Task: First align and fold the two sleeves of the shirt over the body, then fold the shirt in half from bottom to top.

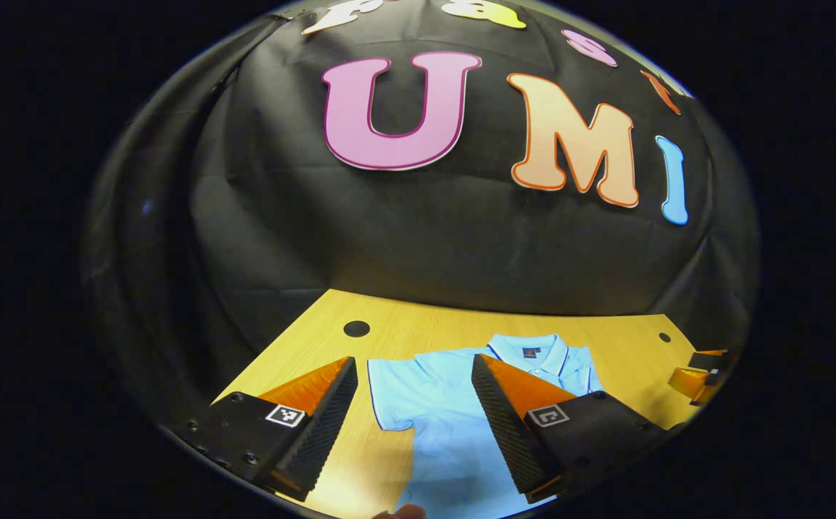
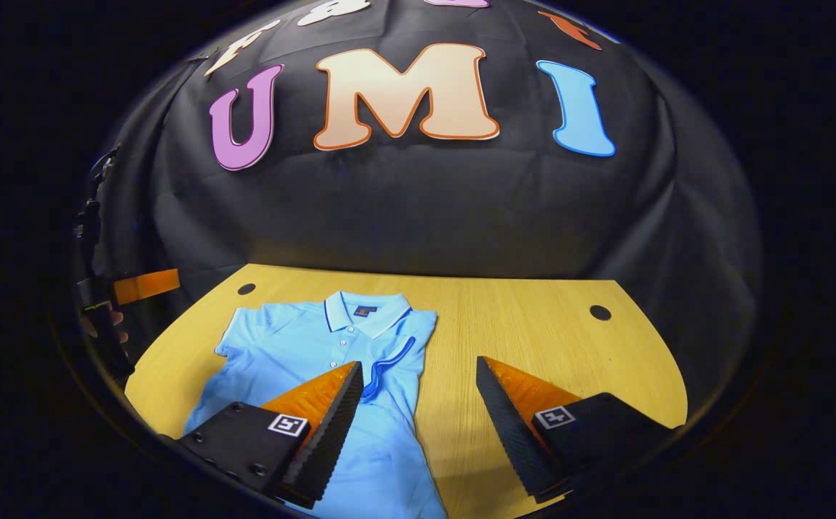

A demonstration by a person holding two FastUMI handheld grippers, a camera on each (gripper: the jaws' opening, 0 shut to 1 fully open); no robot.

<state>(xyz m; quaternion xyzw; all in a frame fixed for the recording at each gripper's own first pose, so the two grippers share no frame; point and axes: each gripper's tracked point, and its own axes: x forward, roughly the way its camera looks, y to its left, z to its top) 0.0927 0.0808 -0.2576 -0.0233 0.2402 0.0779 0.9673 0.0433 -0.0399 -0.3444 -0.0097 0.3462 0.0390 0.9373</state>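
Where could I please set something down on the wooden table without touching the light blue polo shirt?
Bare wooden table lies between the light blue polo shirt and the table's far right edge, and a narrower patch beside its unfolded sleeve. The middle is crowded by the shirt.

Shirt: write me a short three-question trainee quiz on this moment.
1. True or false: both sleeves of the shirt are already folded over the body.
2. Pick one. The left gripper is: A) shut on the collar; B) open, holding nothing; C) shut on the hem.
3. Fill in: the shirt lies on a ___ table.

Key
1. False: one sleeve is spread flat on the table, while the other lies over the body.
2. B
3. wooden
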